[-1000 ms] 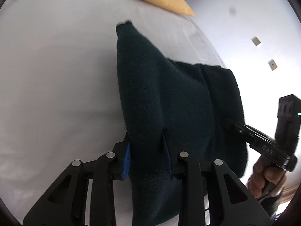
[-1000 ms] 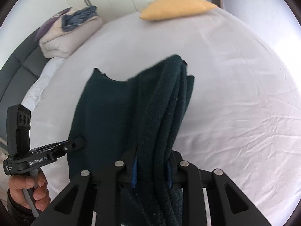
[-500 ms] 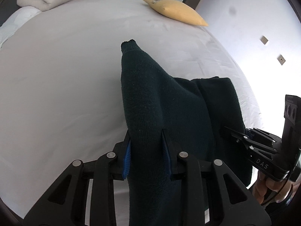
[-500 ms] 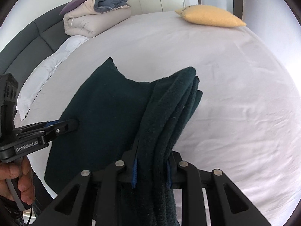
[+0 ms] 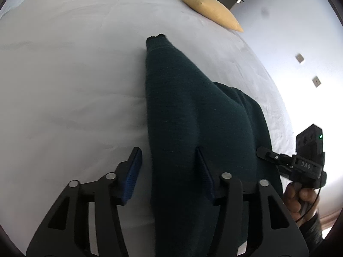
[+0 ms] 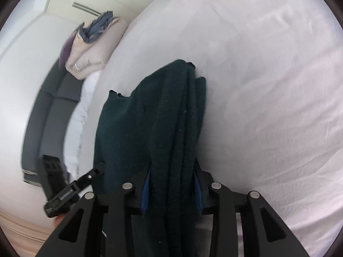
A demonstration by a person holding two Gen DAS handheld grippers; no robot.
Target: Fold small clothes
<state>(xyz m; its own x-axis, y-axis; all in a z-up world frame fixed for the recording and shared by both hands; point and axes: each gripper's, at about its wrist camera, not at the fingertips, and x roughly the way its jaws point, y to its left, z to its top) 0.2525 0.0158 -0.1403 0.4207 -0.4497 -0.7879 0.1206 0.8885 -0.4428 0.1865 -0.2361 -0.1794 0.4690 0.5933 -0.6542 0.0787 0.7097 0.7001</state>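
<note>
A dark green knitted sweater [image 5: 193,128] lies partly folded on the white bed [image 5: 64,75], one sleeve pointing away. My left gripper [image 5: 169,165] is open; its left pad is clear of the cloth and the sweater drapes over the right finger [image 5: 203,171]. My right gripper [image 6: 172,184] is shut on a bunched edge of the sweater [image 6: 171,117]. The right gripper also shows in the left wrist view [image 5: 263,153], at the sweater's right edge. The left gripper also shows in the right wrist view [image 6: 98,171], beside the cloth's left edge.
A yellow pillow [image 5: 210,10] lies at the far end of the bed. A folded pile of bedding [image 6: 92,42] sits by the dark headboard [image 6: 47,111], with white wardrobe doors [image 6: 96,0] behind.
My left gripper has opened and let go of the sweater's edge. The right gripper stays shut on the cloth and has tilted, with motion blur in its view.
</note>
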